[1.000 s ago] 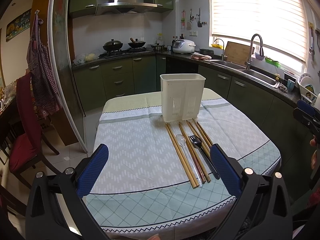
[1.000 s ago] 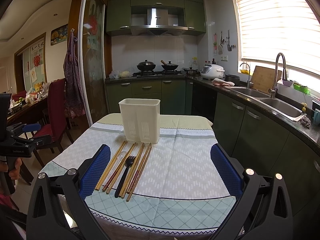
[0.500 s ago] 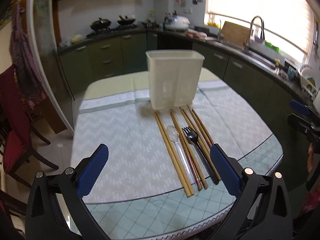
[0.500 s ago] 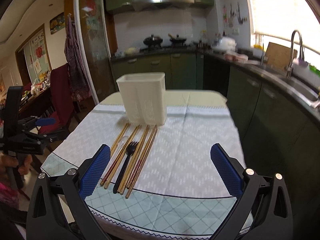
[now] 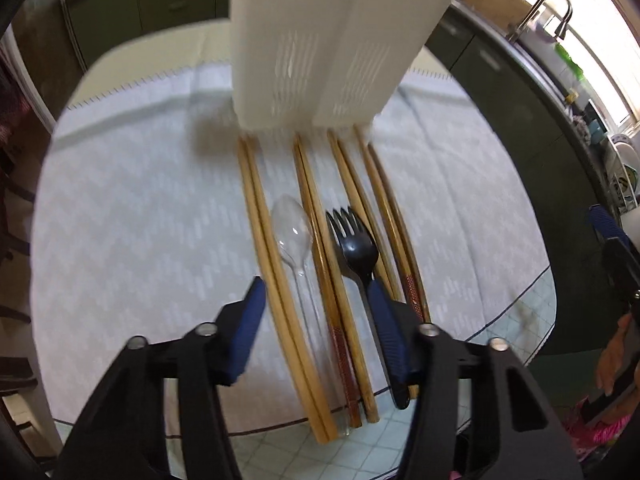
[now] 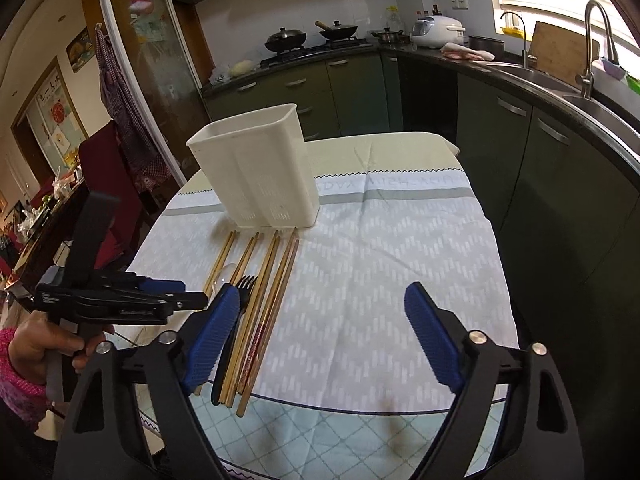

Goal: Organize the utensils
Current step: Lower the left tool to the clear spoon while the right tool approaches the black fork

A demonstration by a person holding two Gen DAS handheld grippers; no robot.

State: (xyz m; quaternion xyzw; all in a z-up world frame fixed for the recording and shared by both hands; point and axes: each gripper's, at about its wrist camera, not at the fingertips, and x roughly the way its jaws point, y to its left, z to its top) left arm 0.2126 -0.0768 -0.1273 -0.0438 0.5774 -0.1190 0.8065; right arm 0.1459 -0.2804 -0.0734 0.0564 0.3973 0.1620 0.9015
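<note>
Left wrist view: left gripper (image 5: 316, 300) has dropped low over the utensil row since half a second ago, its pads narrowed but still apart, straddling the clear spoon (image 5: 294, 236) handle and the middle chopsticks (image 5: 320, 240); the right pad lies over the black fork (image 5: 354, 246) handle. Nothing clamped yet. Likely first pick starting. White holder (image 5: 320, 40) stands just beyond the chopstick tips, far side of the desk (image 5: 120, 220). Right gripper (image 6: 320, 332) hovers wide apart, empty, to the right of the row.
</note>
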